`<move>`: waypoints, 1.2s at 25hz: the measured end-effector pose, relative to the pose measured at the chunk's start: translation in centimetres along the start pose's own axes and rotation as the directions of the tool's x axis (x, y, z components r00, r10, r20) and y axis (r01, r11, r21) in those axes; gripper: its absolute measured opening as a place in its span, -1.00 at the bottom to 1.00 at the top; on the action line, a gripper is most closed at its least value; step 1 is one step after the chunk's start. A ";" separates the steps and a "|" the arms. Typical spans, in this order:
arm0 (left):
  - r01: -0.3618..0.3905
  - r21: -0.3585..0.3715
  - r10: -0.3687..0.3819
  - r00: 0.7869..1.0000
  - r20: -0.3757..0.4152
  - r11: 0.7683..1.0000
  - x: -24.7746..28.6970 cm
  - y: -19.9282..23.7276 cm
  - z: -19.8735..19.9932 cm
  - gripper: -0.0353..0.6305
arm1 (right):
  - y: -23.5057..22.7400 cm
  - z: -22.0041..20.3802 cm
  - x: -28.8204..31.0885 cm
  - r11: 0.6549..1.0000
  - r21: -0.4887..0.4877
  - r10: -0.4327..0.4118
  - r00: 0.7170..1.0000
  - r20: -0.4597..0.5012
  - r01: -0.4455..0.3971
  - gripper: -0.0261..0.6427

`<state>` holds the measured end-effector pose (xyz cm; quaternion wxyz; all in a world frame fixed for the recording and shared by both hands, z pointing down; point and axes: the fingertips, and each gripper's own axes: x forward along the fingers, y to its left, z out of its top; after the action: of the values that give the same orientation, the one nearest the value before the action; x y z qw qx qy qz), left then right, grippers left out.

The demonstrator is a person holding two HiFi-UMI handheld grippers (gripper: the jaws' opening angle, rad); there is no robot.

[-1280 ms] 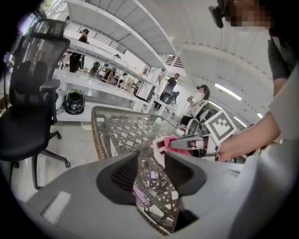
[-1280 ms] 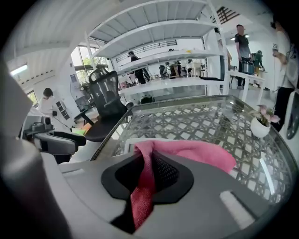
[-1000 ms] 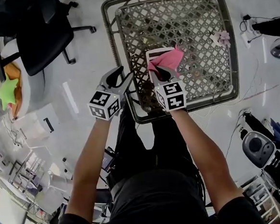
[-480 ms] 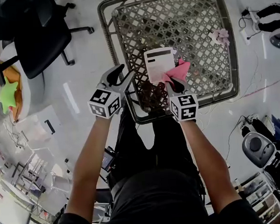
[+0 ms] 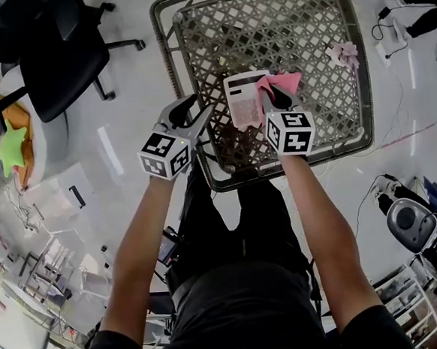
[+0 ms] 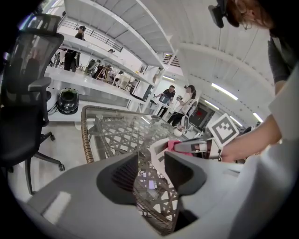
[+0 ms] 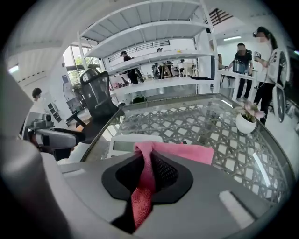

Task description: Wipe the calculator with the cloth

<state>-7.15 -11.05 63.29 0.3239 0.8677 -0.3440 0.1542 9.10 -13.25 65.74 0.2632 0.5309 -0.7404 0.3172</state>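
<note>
Between right fingers point(image 7: 169, 173), pink cloth point(image 7: 184, 151)

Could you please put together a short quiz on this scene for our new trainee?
1. True or false: the left tongs grip the calculator.
2. What do the right tongs hold? A) the cloth B) a pen C) nothing
3. Fill in: the calculator lies on the ___.
Key: 1 false, the left tongs are open and empty. 2 A. 3 table.
</note>
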 end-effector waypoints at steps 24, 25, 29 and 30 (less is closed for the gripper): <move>0.011 0.009 -0.010 0.997 -0.074 1.000 5.9 -0.6 0.4 -0.59 | 5.4 -7.6 -4.3 0.990 -0.082 0.109 0.992 -0.068 -0.115 -0.83; 0.006 0.008 -0.005 0.997 -0.083 1.000 6.2 -0.6 0.4 -0.59 | 4.7 -7.5 -4.9 0.993 -0.068 0.094 0.994 -0.056 -0.098 -0.83; -0.003 -0.008 0.003 0.995 -0.104 1.000 7.4 -0.7 0.4 -0.59 | 2.4 -6.8 -6.6 0.998 -0.036 0.054 0.998 -0.014 -0.054 -0.83; -0.006 -0.012 0.004 0.994 -0.108 1.000 7.7 -0.8 0.4 -0.59 | 1.9 -6.6 -6.9 0.998 -0.031 0.047 0.999 -0.005 -0.047 -0.83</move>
<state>-1.10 -14.70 66.43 0.3469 0.8553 -0.3291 0.1996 9.66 -3.60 64.69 0.2655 0.5086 -0.7568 0.3131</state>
